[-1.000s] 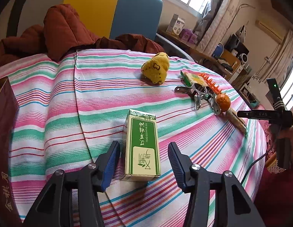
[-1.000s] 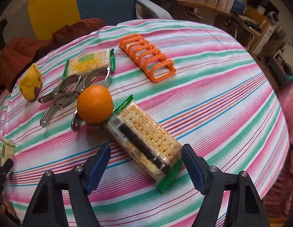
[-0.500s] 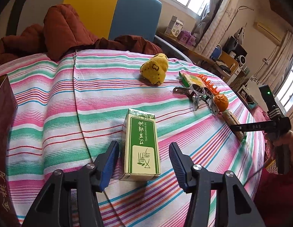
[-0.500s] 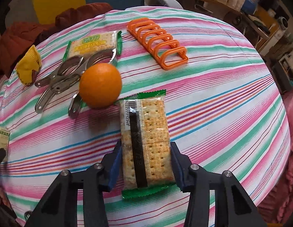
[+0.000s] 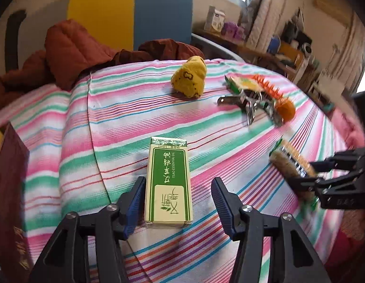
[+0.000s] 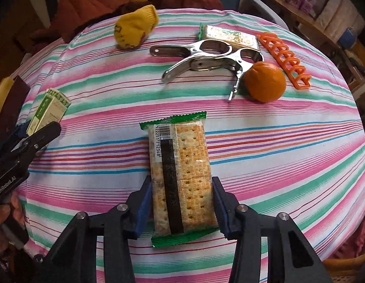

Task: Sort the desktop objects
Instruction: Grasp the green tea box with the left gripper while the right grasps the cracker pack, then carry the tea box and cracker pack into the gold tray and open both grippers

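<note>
My left gripper point(image 5: 177, 202) is open around a green and cream essential-oil box point(image 5: 168, 181) that lies on the striped tablecloth point(image 5: 111, 122); the left finger touches it, the right stands apart. My right gripper point(image 6: 181, 208) is shut on a cracker packet point(image 6: 180, 174) with green ends, held above the cloth. The packet point(image 5: 292, 165) in the right gripper point(image 5: 307, 172) also shows in the left wrist view. The box point(image 6: 49, 110) and left gripper point(image 6: 29, 134) show at the left of the right wrist view.
Farther back lie a yellow sock point(image 6: 135, 27), a metal clamp point(image 6: 206, 57), an orange point(image 6: 264, 81), a second cracker packet point(image 6: 229, 34) and an orange plastic rack point(image 6: 286, 59). A dark red box point(image 5: 8, 188) stands at the left. A chair with brown clothing point(image 5: 76, 47) is behind the table.
My right gripper closed on the cracker packet, lifted it and carried it left, away from the orange. My left gripper stayed open around the green box, edging slightly closer.
</note>
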Available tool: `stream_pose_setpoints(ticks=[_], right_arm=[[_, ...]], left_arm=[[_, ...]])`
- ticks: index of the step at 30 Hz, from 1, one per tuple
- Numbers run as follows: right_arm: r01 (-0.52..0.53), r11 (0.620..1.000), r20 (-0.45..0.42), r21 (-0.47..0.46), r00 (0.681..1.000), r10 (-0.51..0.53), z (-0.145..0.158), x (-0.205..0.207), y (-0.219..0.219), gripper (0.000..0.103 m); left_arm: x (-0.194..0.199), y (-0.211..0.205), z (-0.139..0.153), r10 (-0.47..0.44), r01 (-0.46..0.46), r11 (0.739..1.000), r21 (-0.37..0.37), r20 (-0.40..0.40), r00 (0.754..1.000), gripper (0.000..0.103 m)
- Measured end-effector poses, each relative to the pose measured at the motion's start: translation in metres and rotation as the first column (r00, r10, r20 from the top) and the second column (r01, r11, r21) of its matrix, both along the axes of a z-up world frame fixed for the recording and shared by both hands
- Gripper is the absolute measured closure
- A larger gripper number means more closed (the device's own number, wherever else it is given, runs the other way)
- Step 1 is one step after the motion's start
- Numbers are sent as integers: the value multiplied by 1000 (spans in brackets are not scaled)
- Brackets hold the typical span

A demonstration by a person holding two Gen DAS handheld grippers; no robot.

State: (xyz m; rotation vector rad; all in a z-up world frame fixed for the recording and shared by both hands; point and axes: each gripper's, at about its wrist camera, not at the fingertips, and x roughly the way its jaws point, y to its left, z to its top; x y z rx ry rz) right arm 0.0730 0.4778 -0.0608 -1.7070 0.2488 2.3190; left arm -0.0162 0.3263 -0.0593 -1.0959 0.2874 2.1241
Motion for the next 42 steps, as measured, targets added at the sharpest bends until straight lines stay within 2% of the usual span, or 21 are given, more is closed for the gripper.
stream_pose_setpoints(ticks=[1,2,7,11,15,23,33,42], right_arm=[[5,1000,-3,-9,1000,-5,0,1,1,55],[11,1000,-6,-20,1000,-11,-1,1,3,55],[9,999,-23,-33,1000,-10,0,7,1,55],[-30,996,-72,-83,997,24,9,5,-7,55],[-53,993,-94,-102,995,43,13,-6,4,55],[-34,985,-96,-168,995,18,19,-10,-9,55],[-92,966,-179,-243,983,49,58,-17,-65,55],[-169,926,-215,-337,972,99,71,-31,-132,55]], left_arm=[[1,1,-1,-5,5,1000,-8,-8,1000,70],[1,0,-1,2,-2,1000,-10,-12,1000,72],[4,-10,-2,8,-8,1000,13,-7,1000,73],[12,-18,-1,12,-12,1000,24,-9,1000,73],[17,-30,3,37,-38,998,43,24,999,73],[26,-51,15,74,-79,994,76,74,994,73],[47,-83,54,66,-65,992,112,-8,998,73],[48,-145,72,130,-131,979,156,15,991,73]])
